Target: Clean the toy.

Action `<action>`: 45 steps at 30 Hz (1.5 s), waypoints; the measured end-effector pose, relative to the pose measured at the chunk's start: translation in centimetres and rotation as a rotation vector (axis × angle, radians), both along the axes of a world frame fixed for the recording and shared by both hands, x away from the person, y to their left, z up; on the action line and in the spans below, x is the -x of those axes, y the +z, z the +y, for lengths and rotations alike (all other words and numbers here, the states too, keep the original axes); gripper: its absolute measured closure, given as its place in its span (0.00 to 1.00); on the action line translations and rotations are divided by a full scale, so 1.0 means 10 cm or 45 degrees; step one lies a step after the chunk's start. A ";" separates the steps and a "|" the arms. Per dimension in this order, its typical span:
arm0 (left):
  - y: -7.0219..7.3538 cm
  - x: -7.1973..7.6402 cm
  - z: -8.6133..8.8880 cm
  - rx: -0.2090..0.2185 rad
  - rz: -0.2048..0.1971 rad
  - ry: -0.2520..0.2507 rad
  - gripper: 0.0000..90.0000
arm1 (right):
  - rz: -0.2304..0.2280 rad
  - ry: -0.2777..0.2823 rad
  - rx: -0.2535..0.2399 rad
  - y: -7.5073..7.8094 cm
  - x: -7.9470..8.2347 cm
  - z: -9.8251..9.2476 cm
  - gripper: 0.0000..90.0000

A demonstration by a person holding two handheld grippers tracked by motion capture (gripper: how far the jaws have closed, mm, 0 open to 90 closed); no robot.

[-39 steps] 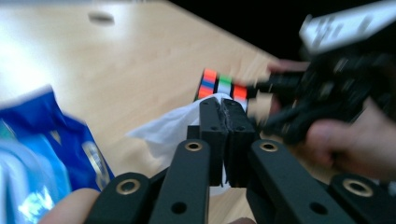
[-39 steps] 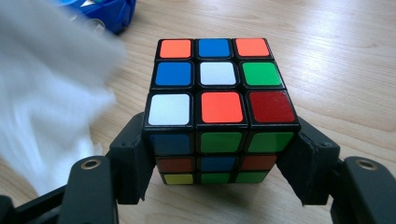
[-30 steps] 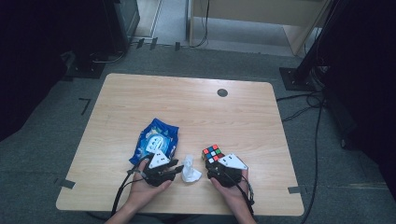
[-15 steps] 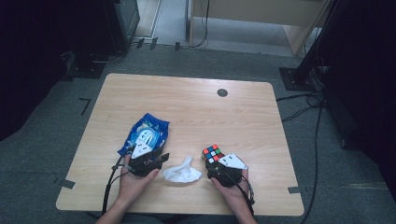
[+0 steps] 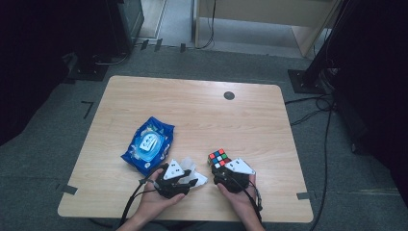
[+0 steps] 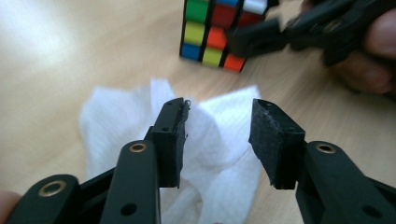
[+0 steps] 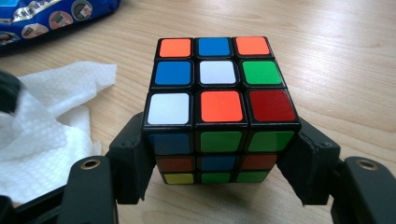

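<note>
A crumpled white wipe lies on the wooden table near its front edge. My left gripper hovers right over it. Its jaws have just been opening and stand apart, with the wipe under and between them but not pinched. To the right stands a scrambled Rubik's cube. My right gripper is shut on it, one jaw against each side of its lower layers.
A blue pack of wet wipes lies left of and behind the wipe. A dark round grommet sits near the table's far edge. Cables trail off the front edge from both grippers.
My left gripper swung left towards the blue pack, then came back right over the wipe, which now lies looser on the table. The right gripper and cube have not moved.
</note>
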State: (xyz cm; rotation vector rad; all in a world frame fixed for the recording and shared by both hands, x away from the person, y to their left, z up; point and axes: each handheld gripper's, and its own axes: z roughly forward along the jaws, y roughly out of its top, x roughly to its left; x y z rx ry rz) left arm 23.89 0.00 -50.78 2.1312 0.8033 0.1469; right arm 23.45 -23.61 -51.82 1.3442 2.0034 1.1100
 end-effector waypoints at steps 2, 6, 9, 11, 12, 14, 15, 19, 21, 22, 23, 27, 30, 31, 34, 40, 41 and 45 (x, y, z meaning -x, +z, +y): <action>-0.03 0.00 -0.02 -0.023 0.009 0.000 0.58 | 0.005 0.000 -0.003 0.00 0.00 0.00 0.38; -0.04 0.01 -0.05 -0.074 -0.008 0.012 0.54 | 0.013 -0.006 0.008 -0.01 0.00 0.01 0.38; -0.05 0.02 -0.06 -0.100 -0.011 0.013 0.52 | 0.068 -0.009 0.025 -0.03 0.00 0.00 0.37; -0.05 0.03 -0.08 -0.121 -0.016 0.019 0.50 | 0.095 -0.009 0.021 -0.03 0.02 -0.01 0.36; -0.05 0.04 -0.09 -0.135 -0.026 0.016 0.49 | 0.104 -0.008 0.024 -0.03 0.02 -0.01 0.36; -0.05 0.05 -0.11 -0.154 -0.051 0.020 0.49 | 0.118 -0.017 0.030 -0.04 0.01 -0.01 0.35; -0.05 0.06 -0.11 -0.164 -0.063 0.027 0.51 | 0.127 -0.019 0.042 -0.04 0.00 -0.01 0.35; -0.05 0.05 -0.09 -0.173 -0.088 0.049 0.67 | 0.141 -0.021 0.081 -0.05 -0.04 0.03 0.33; -0.05 0.03 -0.07 -0.156 -0.072 0.064 0.81 | 0.136 -0.031 0.084 -0.05 -0.05 0.04 0.36; -0.05 0.02 -0.06 -0.140 -0.061 0.067 0.87 | 0.129 -0.031 0.089 -0.04 -0.05 0.05 0.38; -0.05 0.02 -0.05 -0.127 -0.052 0.070 0.91 | 0.113 -0.038 0.103 -0.04 -0.05 0.05 0.38; -0.03 -0.01 0.02 -0.072 -0.051 0.054 0.99 | 0.095 -0.022 0.101 -0.03 -0.05 0.05 0.39; 0.04 -0.06 0.13 0.024 -0.050 0.066 1.00 | 0.054 0.040 0.089 0.01 -0.03 0.04 0.39; 0.09 -0.07 0.17 0.060 -0.065 0.065 1.00 | 0.037 0.064 0.077 0.04 -0.02 0.03 0.39; 0.30 -0.08 0.28 0.169 -0.139 0.084 1.00 | -0.037 0.177 0.072 0.16 0.01 0.02 0.39; 0.71 -0.12 0.42 0.354 -0.251 0.107 1.00 | -0.055 0.376 0.098 0.25 0.10 0.18 0.39; 0.75 -0.12 0.41 0.364 -0.254 0.084 1.00 | -0.053 0.407 0.107 0.24 0.11 0.23 0.39; 0.77 -0.10 0.24 0.346 -0.238 -0.022 1.00 | -0.036 0.485 0.121 0.26 0.16 0.39 0.39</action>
